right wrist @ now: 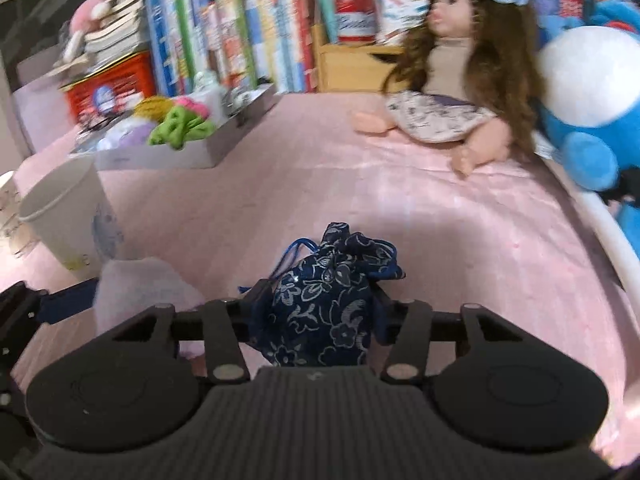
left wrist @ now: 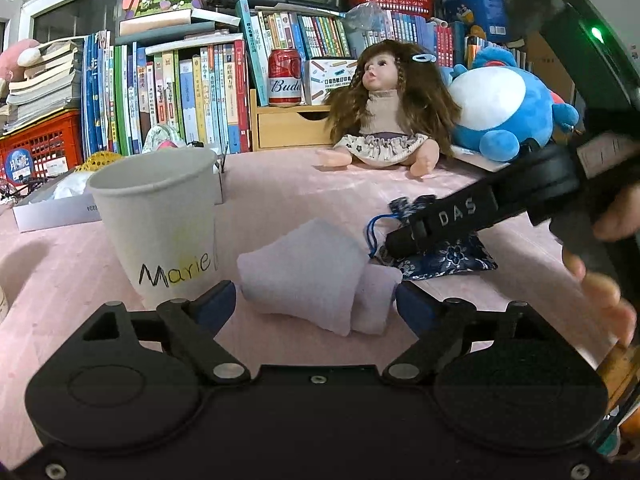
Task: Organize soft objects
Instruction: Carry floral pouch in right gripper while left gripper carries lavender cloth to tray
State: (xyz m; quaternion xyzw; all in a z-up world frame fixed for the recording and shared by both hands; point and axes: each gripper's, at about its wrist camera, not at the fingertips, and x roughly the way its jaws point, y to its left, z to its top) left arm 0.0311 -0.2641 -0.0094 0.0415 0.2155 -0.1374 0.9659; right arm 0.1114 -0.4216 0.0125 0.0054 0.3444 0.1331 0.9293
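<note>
A folded lilac cloth (left wrist: 308,276) lies on the pink tablecloth just ahead of my left gripper (left wrist: 316,304). Its blue pads stand wide on either side and do not touch the cloth, so it is open. My right gripper (right wrist: 320,300) is shut on a dark blue floral drawstring pouch (right wrist: 320,320), pinched between both fingers with its tied neck pointing away. In the left wrist view the right gripper's black finger (left wrist: 432,224) lies across that pouch (left wrist: 460,258), to the right of the cloth. The cloth (right wrist: 136,284) also shows left of the pouch.
A paper cup marked "Marie" (left wrist: 160,220) stands left of the cloth. A grey tray (right wrist: 224,148) of soft items sits at the back left. A long-haired doll (left wrist: 388,112) and a blue plush (left wrist: 504,108) sit at the back right before rows of books. A hand (left wrist: 608,288) holds the right gripper.
</note>
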